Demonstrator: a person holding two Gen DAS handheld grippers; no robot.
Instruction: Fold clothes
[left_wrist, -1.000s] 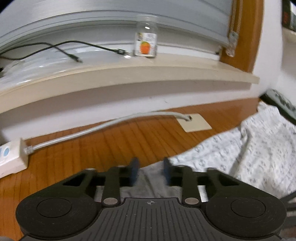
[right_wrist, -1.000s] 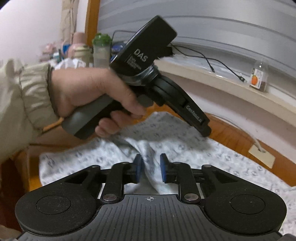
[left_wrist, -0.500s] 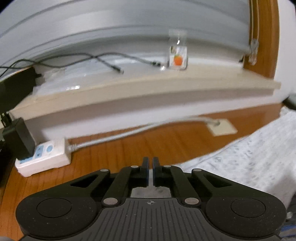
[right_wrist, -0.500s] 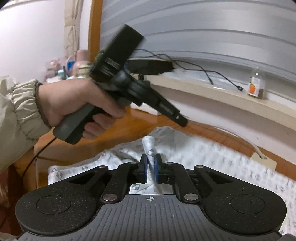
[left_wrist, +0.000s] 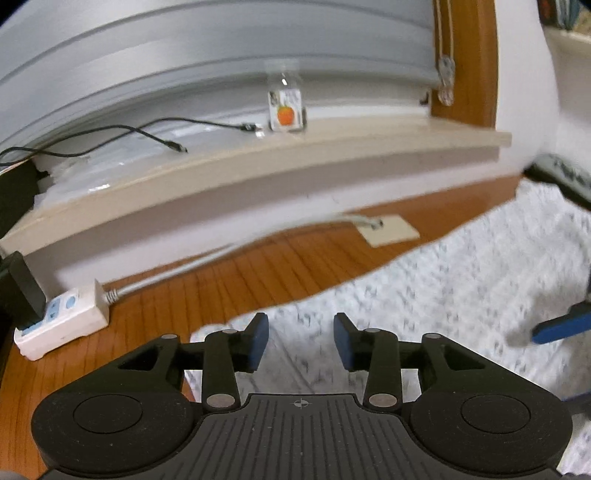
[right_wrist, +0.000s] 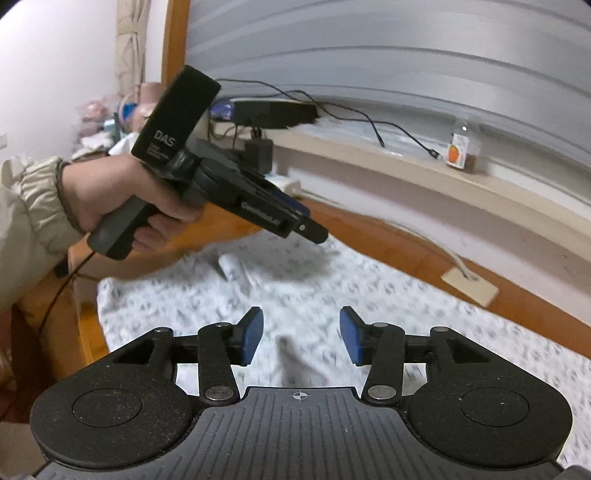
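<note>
- White cotton garment with small grey print (right_wrist: 332, 280) lies spread on the orange-brown wooden tabletop (left_wrist: 240, 273), one edge near the wall, a small rolled fold (right_wrist: 231, 267) raised near its far side.
- Left gripper (left_wrist: 301, 341): jaws apart and opening, nothing between the blue pads, cloth flat below. Right gripper (right_wrist: 301, 338): likewise opening, empty, over the cloth.
- Risk: fabric just let go may slump or spring open; thin cloth holds no crease by itself.
- Risk: the grippers sit near each other; the right one's blue fingertip (left_wrist: 561, 326) shows at the left view's edge. A hurried regrasp could knock them together.
- Risk: a pad dragging across the cloth would bunch it toward the white power strip (left_wrist: 61, 321) and grey cable (left_wrist: 177, 275).
- Both views are blurred; cloth edges are hard to place.
</note>
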